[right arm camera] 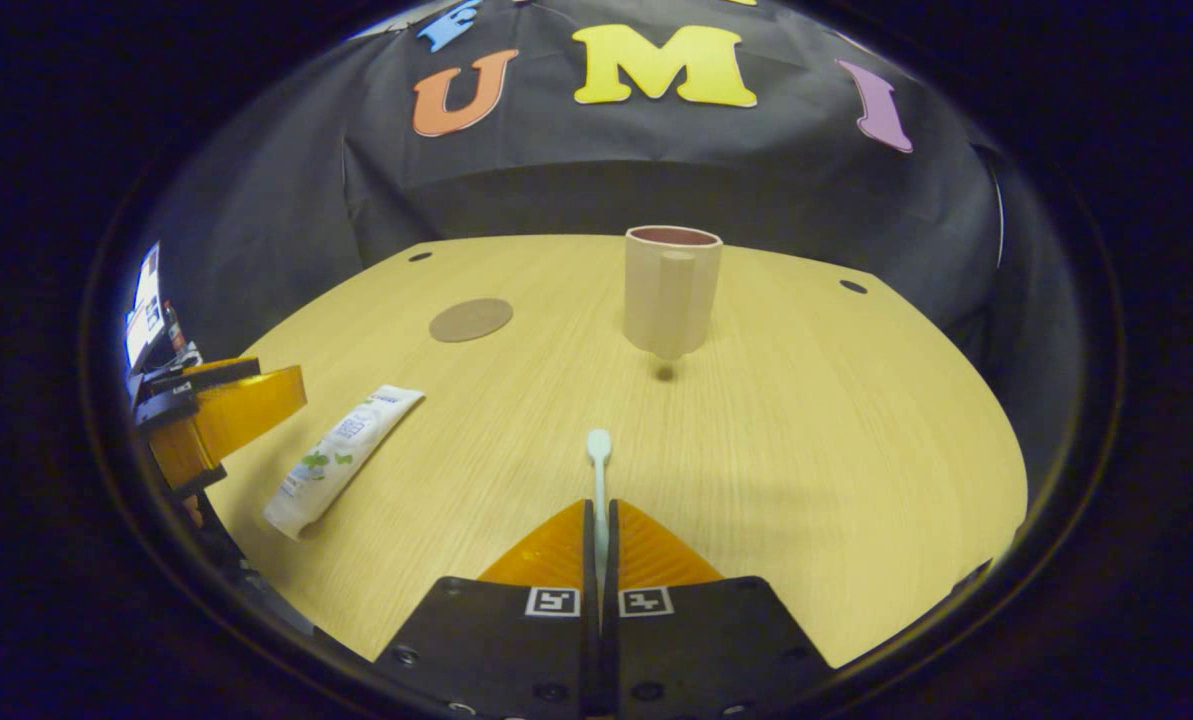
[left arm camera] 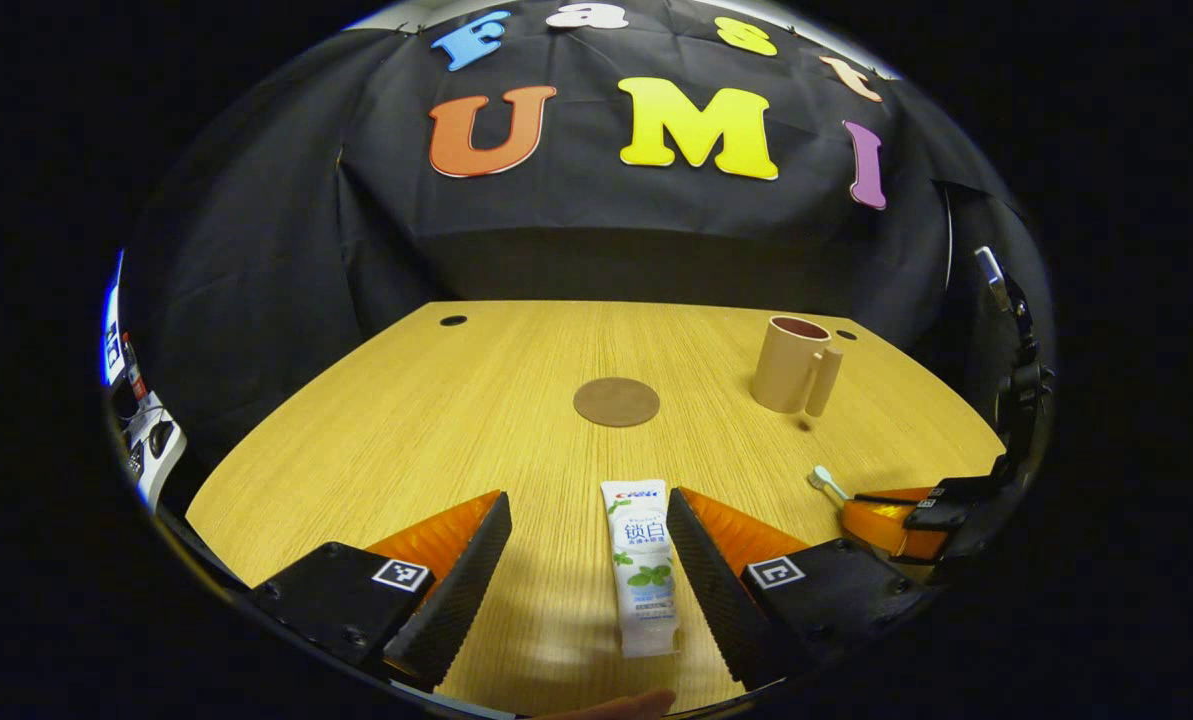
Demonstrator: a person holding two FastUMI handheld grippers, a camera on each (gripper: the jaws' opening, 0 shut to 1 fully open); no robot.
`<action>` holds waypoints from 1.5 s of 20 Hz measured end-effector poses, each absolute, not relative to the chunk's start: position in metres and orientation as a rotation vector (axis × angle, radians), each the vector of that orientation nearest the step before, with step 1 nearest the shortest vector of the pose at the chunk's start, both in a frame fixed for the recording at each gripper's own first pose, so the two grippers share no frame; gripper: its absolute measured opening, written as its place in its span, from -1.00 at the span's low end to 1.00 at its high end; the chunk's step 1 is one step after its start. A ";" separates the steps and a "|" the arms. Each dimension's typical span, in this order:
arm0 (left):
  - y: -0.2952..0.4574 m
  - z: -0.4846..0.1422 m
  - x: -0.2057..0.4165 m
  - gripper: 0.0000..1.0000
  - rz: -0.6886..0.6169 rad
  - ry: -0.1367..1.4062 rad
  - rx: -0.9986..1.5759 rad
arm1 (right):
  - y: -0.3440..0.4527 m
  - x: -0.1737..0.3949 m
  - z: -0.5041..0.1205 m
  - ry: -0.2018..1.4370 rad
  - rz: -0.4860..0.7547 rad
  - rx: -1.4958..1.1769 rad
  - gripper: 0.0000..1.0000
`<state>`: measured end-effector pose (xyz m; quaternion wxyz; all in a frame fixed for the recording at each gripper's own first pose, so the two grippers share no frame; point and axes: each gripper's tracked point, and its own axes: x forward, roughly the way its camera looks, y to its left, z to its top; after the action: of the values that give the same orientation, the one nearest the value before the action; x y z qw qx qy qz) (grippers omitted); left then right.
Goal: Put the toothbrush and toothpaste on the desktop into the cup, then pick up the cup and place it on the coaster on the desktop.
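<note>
Left tool spread around toothpaste, right tool pinching toothbrush.
On the counter, the left tool straddles the flat-lying toothpaste without touching it. The coaster lies mid-counter, the cup upright beyond; the right tool clamps the toothbrush.

Toothbrush: handle hidden between the right tongs. Cup: interior unseen. Toothpaste: label print too small to tell.

There was one toothbrush, one toothpaste tube, one cup, one coaster, and two grippers.
</note>
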<state>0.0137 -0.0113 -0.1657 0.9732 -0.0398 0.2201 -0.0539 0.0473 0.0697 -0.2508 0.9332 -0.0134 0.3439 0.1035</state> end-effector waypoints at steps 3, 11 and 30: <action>-0.030 -0.183 0.006 0.94 -0.176 0.533 -0.073 | 0.067 0.043 -0.241 0.659 0.223 0.003 -1.00; -0.035 -0.218 -0.007 0.55 -0.172 0.758 -0.072 | 0.058 0.040 -0.191 0.531 0.238 0.046 -1.00; -0.035 -0.143 0.033 -0.13 -0.211 0.347 -0.060 | 0.053 0.166 -0.053 0.217 0.232 0.120 -1.00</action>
<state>0.0333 -0.0346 -0.1425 0.9790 -0.0299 0.1723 -0.1047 0.1662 0.0526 -0.0528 0.9857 0.0597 0.1078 0.1153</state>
